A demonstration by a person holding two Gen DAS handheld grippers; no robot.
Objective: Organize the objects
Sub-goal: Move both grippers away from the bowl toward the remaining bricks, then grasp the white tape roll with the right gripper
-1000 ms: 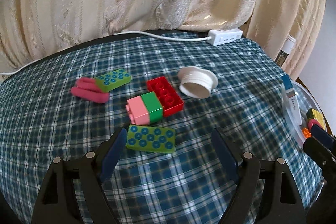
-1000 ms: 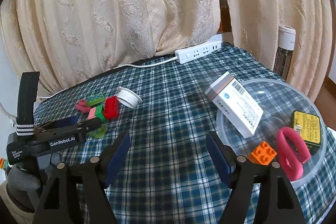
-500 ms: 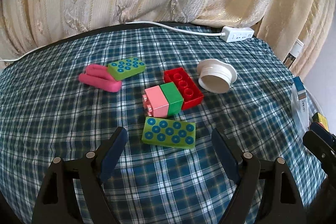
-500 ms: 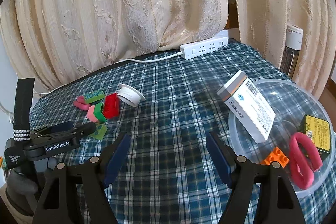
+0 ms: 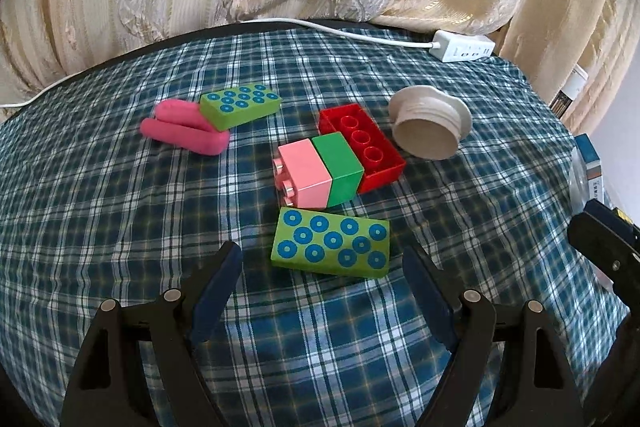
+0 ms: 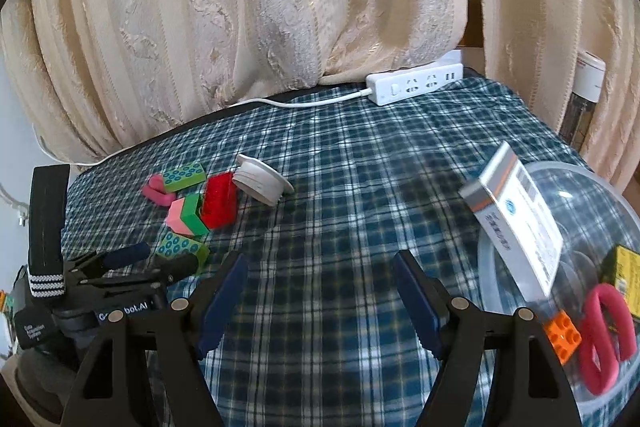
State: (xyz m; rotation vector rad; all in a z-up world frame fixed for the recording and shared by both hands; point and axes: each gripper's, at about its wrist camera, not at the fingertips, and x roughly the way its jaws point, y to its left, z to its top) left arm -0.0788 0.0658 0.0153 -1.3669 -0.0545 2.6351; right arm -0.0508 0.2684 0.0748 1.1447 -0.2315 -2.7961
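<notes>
Near the worktop's (image 5: pixel 120 227) front edge, I hold my left claw (image 5: pixel 320 291) apart before a dotted brick (image 5: pixel 330 242); my right claw (image 6: pixel 320 291) gapes empty

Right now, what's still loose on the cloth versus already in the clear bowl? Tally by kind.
On the cloth:
Green dotted blocks: 2
Pink-green brick stack: 1
Red brick: 1
Pink loop: 1
White cap: 1
In the bowl:
Carton: 1
Orange brick: 1
Pink loop: 1
Yellow packet: 1
Total: 10

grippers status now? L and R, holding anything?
Left gripper: open, empty, the near green dotted block just ahead of its fingertips.
Right gripper: open, empty, over bare tablecloth.
</notes>
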